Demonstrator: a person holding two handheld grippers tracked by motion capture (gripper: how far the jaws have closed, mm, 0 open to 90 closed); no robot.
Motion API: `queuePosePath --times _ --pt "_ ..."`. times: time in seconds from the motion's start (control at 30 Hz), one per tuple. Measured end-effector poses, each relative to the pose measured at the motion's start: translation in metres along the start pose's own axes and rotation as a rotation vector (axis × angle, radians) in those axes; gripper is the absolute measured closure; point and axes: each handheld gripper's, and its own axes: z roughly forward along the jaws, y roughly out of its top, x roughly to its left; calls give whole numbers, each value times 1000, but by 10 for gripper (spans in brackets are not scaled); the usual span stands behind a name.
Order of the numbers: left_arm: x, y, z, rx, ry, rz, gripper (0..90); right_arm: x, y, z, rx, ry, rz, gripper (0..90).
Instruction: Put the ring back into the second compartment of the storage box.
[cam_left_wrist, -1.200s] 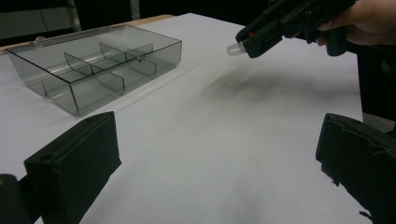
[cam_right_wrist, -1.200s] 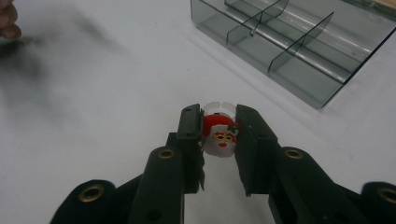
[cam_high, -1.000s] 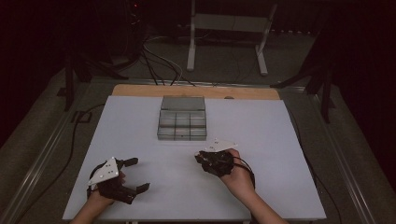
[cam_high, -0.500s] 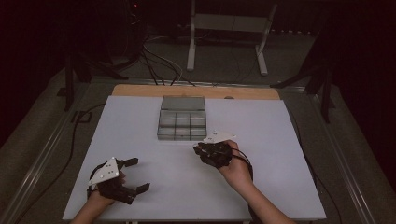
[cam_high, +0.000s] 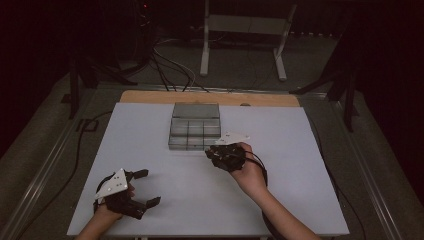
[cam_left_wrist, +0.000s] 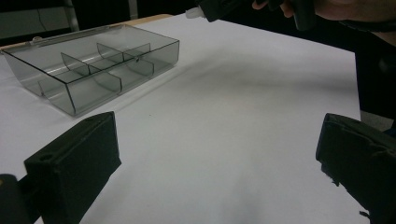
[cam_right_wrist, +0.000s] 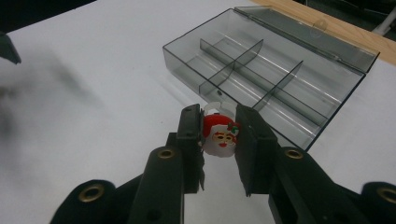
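Pickup done, placement outstanding: right tool (cam_right_wrist: 219, 135) is clenched on the Santa ring (cam_right_wrist: 220, 136) just short of the empty 6-compartment organiser box (cam_right_wrist: 280, 93); left tool (cam_high: 142, 189) rests released on the counter (cam_high: 310, 200).

White table (cam_high: 150, 150), metal stand (cam_high: 242, 30) and cables (cam_high: 170, 70) beyond.

Two black jaws wide apart at the bottom corners, nothing between them. White counter (cam_left_wrist: 243, 93) beyond. Clear divided box (cam_left_wrist: 93, 65) at upper left, lid open. Right gripper (cam_left_wrist: 219, 7) with hand (cam_left_wrist: 345, 11) along the top edge.
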Motion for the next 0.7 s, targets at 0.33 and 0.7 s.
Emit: queuePosePath --times 0.33,0.7 --pt "0 0 0 0 1 -1 8 -5 10 6 -1 -8 0 731" --pt "0 0 0 -2 1 2 8 -7 22 13 -2 -19 -13 731"
